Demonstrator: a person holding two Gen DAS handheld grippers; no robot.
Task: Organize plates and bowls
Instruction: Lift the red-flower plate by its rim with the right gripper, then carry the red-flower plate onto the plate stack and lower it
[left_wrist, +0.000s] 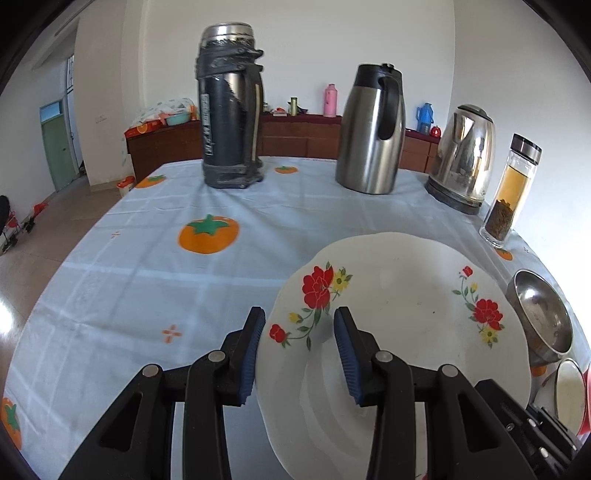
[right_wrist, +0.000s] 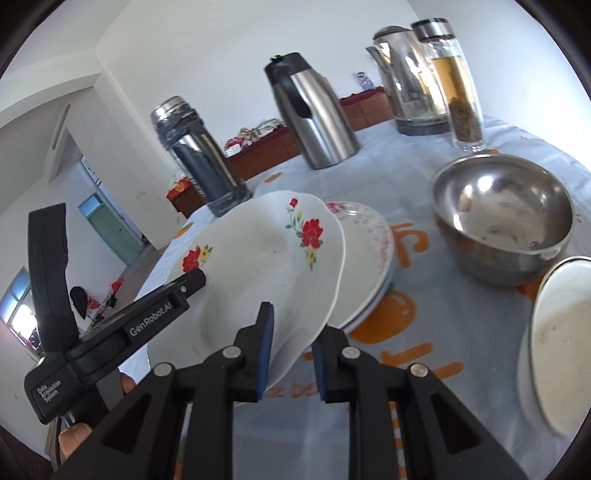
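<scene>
White, red-flowered plate (right_wrist: 266, 258) was held tilted above the table (left_wrist: 155, 266), its rim clamped by the left gripper (left_wrist: 299, 354) and right gripper (right_wrist: 291, 354). Stacked plates (right_wrist: 365, 254), steel bowl (right_wrist: 502, 218) and white bowl (right_wrist: 554, 362) crowded the right edge; cloth toward the left edge was left bare.

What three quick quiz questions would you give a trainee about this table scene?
1. True or false: the flowered plate lies flat on the table.
2. What stands nearest the steel bowl? A glass bottle, B black flask, C steel jug.
3. Fill in: the plate is held by ___ grippers.
Key: 1 false, it is lifted and tilted; 2 A; 3 two, the left gripper and right gripper.
</scene>
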